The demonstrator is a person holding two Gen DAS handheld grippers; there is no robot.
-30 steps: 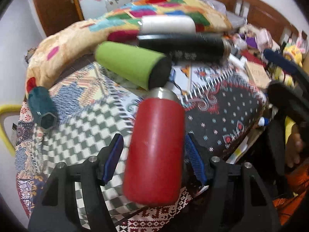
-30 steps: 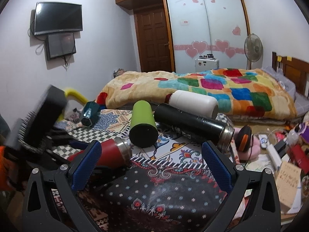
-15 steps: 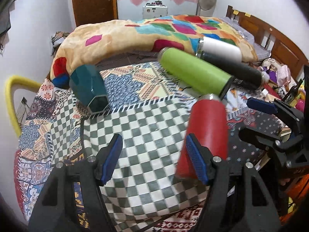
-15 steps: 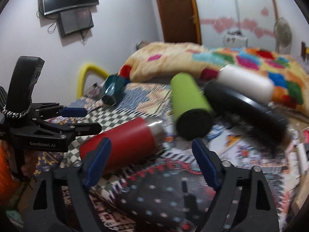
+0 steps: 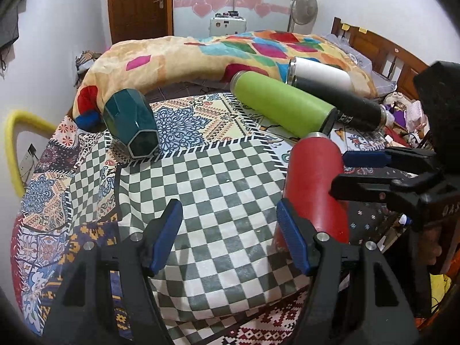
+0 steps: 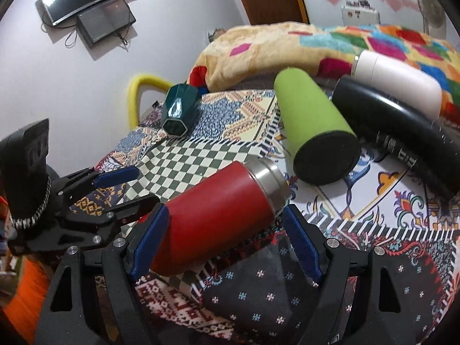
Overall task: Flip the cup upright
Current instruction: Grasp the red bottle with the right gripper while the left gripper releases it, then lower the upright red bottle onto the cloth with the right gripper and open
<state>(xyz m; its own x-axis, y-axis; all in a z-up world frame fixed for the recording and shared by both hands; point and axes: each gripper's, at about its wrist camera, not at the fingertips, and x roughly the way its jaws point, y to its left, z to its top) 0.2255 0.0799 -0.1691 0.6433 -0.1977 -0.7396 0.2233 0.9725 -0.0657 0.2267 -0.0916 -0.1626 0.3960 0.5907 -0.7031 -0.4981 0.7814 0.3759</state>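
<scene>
A red cup (image 6: 218,215) with a steel rim lies on its side on the patterned cloth; it also shows in the left wrist view (image 5: 314,184). My right gripper (image 6: 224,244) is open, its blue pads on either side of the red cup's body. My left gripper (image 5: 230,235) is open and empty over the checkered cloth (image 5: 212,189), with the red cup just outside its right finger. The left gripper also shows in the right wrist view (image 6: 115,189), to the left of the cup.
A green cup (image 5: 283,106), a black flask (image 5: 345,103), a white cup (image 5: 319,72) and a teal faceted cup (image 5: 130,120) lie on their sides further back. A colourful blanket (image 5: 187,54) lies behind them. A yellow chair back (image 5: 17,132) stands at left.
My left gripper has drawn off the red cup to the left and now stands open beside it. My right gripper has moved in and down around the red cup.
</scene>
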